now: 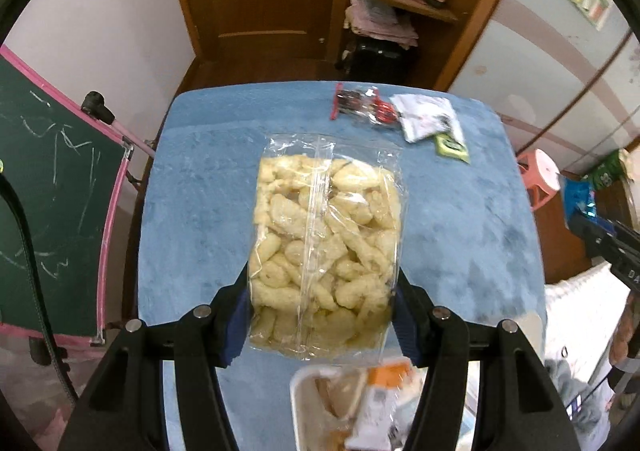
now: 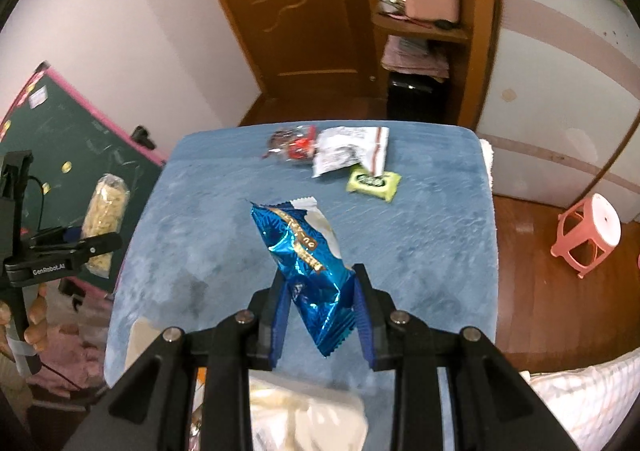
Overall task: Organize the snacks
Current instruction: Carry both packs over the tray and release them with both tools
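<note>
Grippers hold snacks: left gripper [image 1: 322, 315] puffs bag [image 1: 324, 243] (clear), right gripper [image 2: 322, 315] blue packet [image 2: 308, 263]

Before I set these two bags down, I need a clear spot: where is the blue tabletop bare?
The middle of the blue tabletop is bare, from the far packets to the near edge, both sides. Crowded: the far edge, where the red packet, white packet and green packet cluster, and the near edge, with the white container.
</note>
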`<action>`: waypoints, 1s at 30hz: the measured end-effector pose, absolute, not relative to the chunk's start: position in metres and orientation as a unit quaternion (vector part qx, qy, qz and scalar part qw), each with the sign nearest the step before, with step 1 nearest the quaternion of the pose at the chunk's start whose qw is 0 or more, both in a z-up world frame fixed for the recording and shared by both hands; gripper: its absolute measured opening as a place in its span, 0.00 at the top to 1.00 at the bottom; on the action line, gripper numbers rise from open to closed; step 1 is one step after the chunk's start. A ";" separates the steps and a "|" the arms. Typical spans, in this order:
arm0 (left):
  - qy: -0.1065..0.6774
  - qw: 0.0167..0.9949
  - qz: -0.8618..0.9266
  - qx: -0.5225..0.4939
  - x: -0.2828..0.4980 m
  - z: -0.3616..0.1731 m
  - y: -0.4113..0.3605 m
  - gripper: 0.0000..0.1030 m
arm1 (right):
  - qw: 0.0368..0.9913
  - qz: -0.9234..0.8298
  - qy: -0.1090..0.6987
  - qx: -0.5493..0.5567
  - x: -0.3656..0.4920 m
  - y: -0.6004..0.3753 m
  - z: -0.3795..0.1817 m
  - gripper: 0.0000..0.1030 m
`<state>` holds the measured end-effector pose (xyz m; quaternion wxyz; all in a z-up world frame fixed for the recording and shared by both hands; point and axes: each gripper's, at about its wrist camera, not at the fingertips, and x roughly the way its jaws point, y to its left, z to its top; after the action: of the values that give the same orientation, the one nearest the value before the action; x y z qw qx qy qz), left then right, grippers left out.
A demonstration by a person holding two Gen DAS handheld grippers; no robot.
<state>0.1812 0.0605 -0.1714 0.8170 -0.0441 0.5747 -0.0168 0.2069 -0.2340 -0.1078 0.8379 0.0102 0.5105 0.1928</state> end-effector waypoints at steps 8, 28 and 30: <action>0.575 0.816 -0.038 -0.047 0.121 -0.155 0.039 0.43 | 0.833 0.224 0.506 0.011 0.155 -0.225 -0.097 0.71; 0.530 0.846 -0.050 -0.024 0.036 -0.106 -0.011 0.43 | 0.845 0.258 0.467 0.031 0.049 -0.216 -0.049 0.71; 0.526 0.848 -0.049 -0.028 0.031 -0.104 -0.014 0.42 | 0.848 0.256 0.463 0.037 0.041 -0.217 -0.047 0.71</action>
<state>0.0308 -0.0139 -0.1044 0.8483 -0.0284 0.5265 -0.0491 0.0413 -0.2175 -0.0470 0.8479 0.0371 0.4630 0.2558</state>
